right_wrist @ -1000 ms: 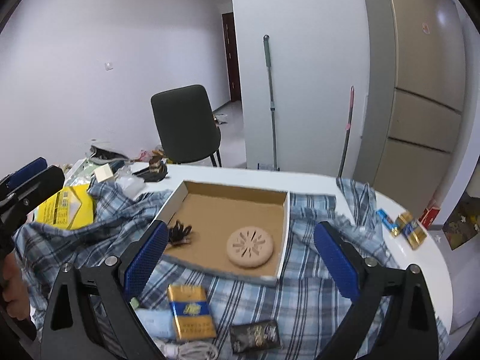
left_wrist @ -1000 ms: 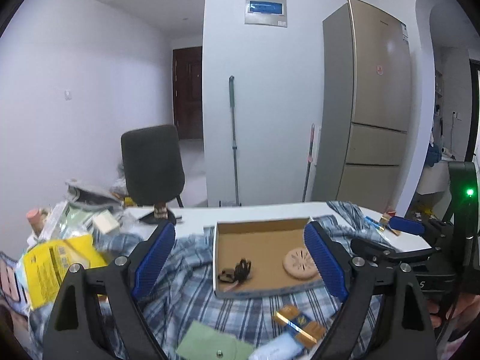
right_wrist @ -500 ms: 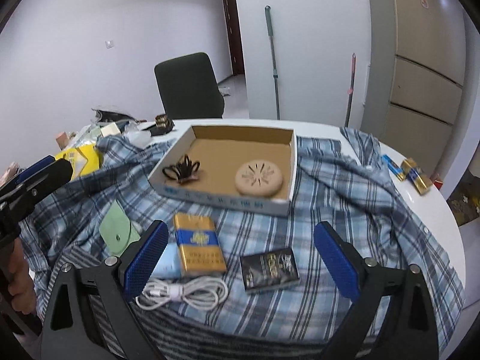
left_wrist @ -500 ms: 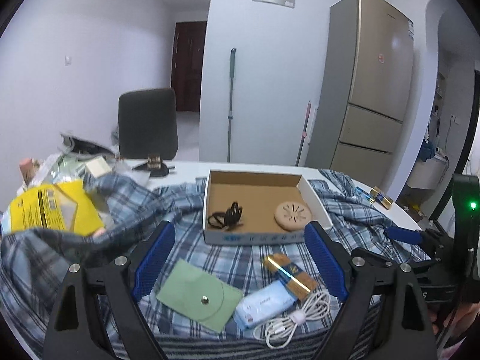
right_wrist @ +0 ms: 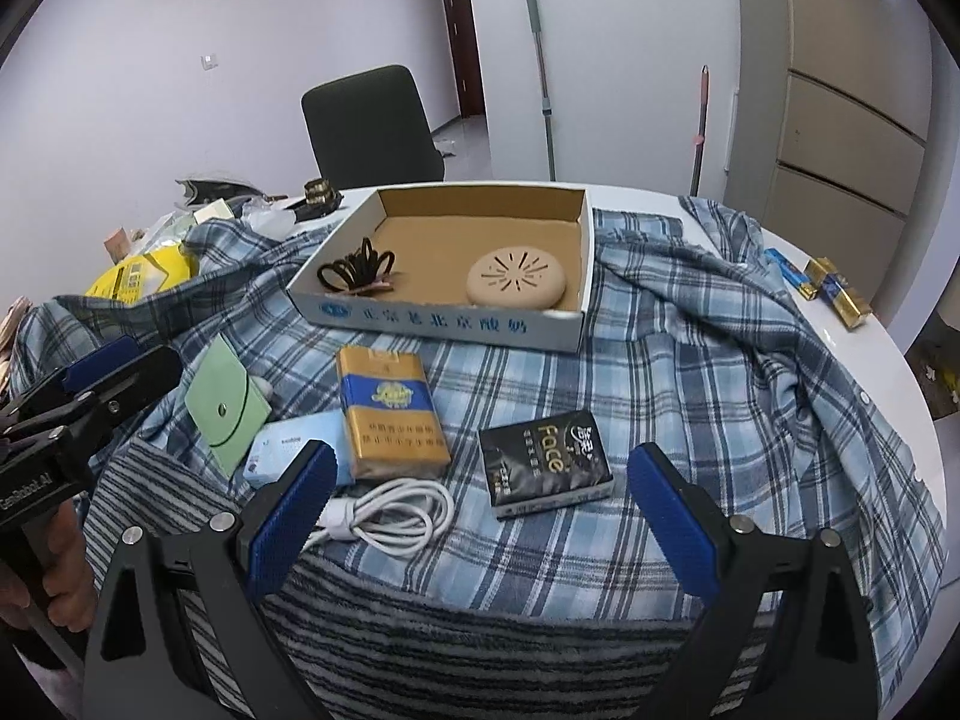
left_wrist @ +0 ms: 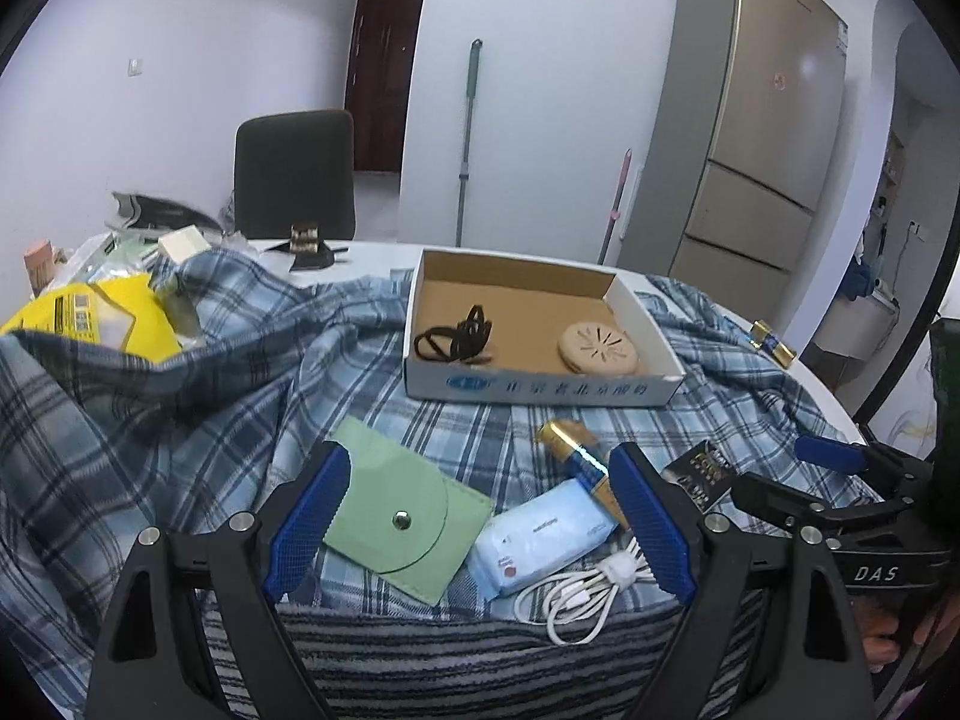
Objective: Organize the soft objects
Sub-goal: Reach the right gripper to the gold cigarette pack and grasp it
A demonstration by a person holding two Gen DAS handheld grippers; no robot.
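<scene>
Plaid shirt [right_wrist: 690, 348]: soft woven cloth, matt; striped towel [right_wrist: 480, 648] looks fuzzy. Cardboard box [right_wrist: 444, 318]: matt brown inside, white printed outside. Cigarette pack [right_wrist: 390, 414] glossy w/ film, table [right_wrist: 864, 354] smooth gloss white.

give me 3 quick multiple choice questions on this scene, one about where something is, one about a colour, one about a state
1. Where does the round beige disc lie?
A. inside the cardboard box
B. on the chair
C. on the coiled cable

2. What colour is the snap pouch?
A. red
B. light green
C. black

3. How do the jaws of the left gripper stand?
A. shut on the pouch
B. shut on the cable
C. open, holding nothing

Answers:
1. A, the disc rests on the box floor, to the right of the black hair ties.
2. B, the pouch is pale green with a metal snap, lying on the plaid shirt.
3. C, the blue pads stand wide apart above the pouch and the tissue pack, pressing on neither.
</scene>
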